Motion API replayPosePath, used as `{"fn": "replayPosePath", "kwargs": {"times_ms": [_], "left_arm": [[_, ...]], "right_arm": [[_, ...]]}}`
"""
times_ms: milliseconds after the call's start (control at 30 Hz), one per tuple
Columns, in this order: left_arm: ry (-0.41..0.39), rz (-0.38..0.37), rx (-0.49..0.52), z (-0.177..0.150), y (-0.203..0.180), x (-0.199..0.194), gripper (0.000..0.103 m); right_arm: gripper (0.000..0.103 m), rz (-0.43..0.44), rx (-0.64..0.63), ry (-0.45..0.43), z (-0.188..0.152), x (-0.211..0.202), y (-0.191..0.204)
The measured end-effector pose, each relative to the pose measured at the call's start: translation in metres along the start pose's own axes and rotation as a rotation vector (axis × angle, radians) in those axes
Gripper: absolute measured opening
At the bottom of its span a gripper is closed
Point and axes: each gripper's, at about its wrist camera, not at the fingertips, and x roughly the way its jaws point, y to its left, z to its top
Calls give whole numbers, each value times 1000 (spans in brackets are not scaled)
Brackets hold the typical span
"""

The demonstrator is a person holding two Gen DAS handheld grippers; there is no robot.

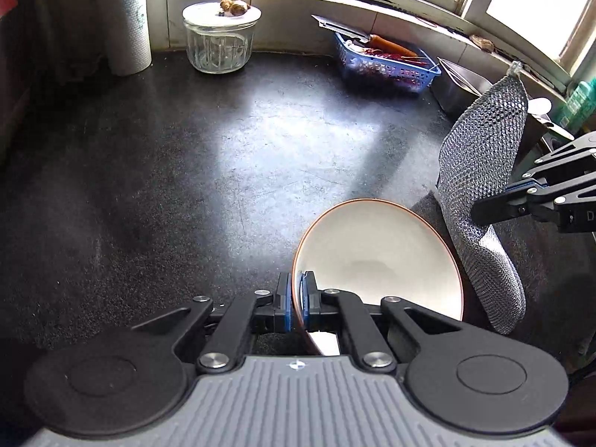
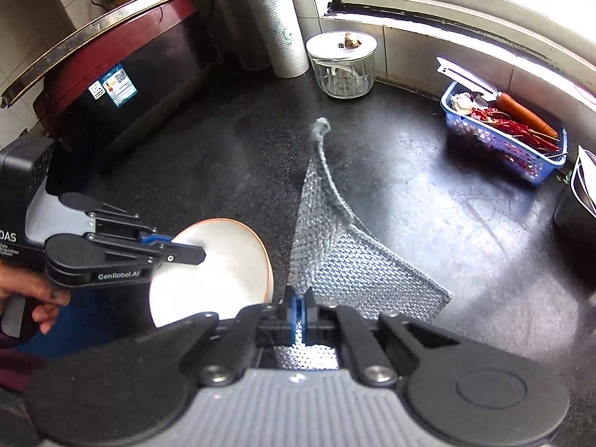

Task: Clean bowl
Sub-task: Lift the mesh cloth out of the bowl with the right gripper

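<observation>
A white bowl (image 1: 376,257) with a brown rim is held tilted above the dark counter. My left gripper (image 1: 297,298) is shut on the bowl's rim, one finger inside and one outside. It also shows in the right wrist view (image 2: 193,253), with the bowl (image 2: 223,275) beside it. My right gripper (image 2: 300,311) is shut on a grey mesh dishcloth (image 2: 335,253) that hangs and folds just right of the bowl. In the left wrist view the cloth (image 1: 480,186) hangs from the right gripper (image 1: 480,212), next to the bowl's right edge.
A dark counter (image 1: 186,167) lies below. At the back stand a paper towel roll (image 1: 126,18), a lidded glass jar (image 1: 218,37) and a blue basket (image 1: 387,63) with a carrot and chillies. A metal container (image 1: 458,85) is at right. A dark red cooker (image 2: 111,74) is at left.
</observation>
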Motion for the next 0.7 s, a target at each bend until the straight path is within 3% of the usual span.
{"fn": "replayPosePath", "kwargs": {"times_ms": [233,700], "left_arm": [[-7,-6,63,4,-7,-2,4],[46,-70,-10,6,6,13,4]], "right_arm": [[2,22,-7,17,1,17,-3],[2,64,1,114,18,66,-17]]}}
